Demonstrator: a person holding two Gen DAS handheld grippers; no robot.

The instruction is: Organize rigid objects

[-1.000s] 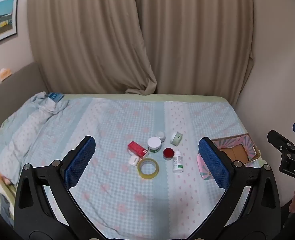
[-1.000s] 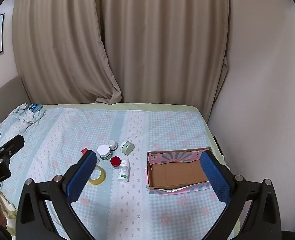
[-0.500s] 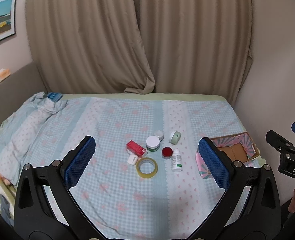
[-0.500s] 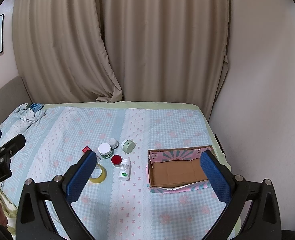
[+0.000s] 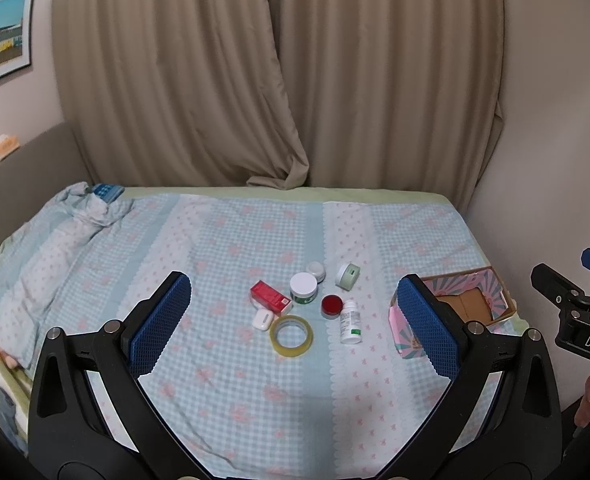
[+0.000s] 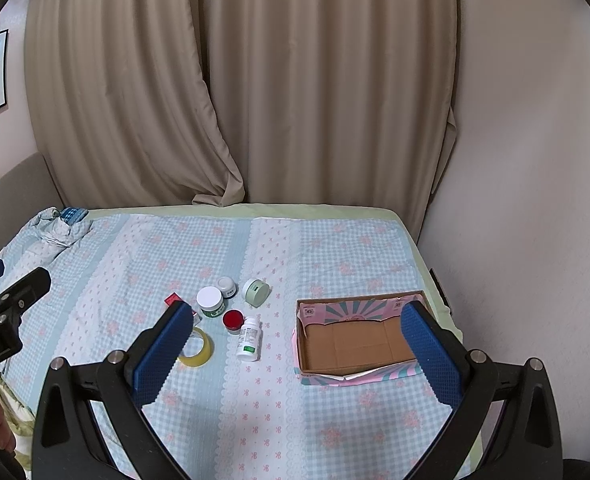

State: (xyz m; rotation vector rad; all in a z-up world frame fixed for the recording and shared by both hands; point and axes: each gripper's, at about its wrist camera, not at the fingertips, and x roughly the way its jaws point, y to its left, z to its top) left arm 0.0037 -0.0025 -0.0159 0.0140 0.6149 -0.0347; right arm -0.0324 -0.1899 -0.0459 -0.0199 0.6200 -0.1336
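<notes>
Left gripper (image 5: 294, 322), black frame w/ blue textured pads, sits at bottom of left wrist view, jaws wide apart, nothing between them, held above the bed. Right gripper (image 6: 297, 350), same build, bottom of right wrist view, jaws also wide apart and holding nothing.

Small items clustered mid-frame on the light-blue checked bedspread w/ pink flowers (image 5: 231, 392):
- red rectangular carton (image 5: 270, 297), left of cluster, mostly hidden behind the left pad in right wrist view
- white-lidded green jar (image 5: 303, 288), just right of carton
- small white round pot (image 5: 315, 271), just behind that jar
- pale green round tin (image 5: 347, 276) tipped on its side, upper right of cluster
- red round lid-like disc (image 5: 331, 306), centre
- white plastic bottle w/ green label (image 5: 350, 322), lying flat just beside the disc
- yellowish ring of clear tape (image 5: 291, 336), flat, lower edge of cluster
- small white rounded case (image 5: 263, 319), touching or nearly touching the tape, can't tell which

Open pink-and-teal striped cardboard box (image 6: 359, 338), brown inside, sits right of the cluster in right wrist view, near the bed's right edge, apart from the items.

Beige curtains (image 6: 255, 80) fill the upper frame.
</notes>
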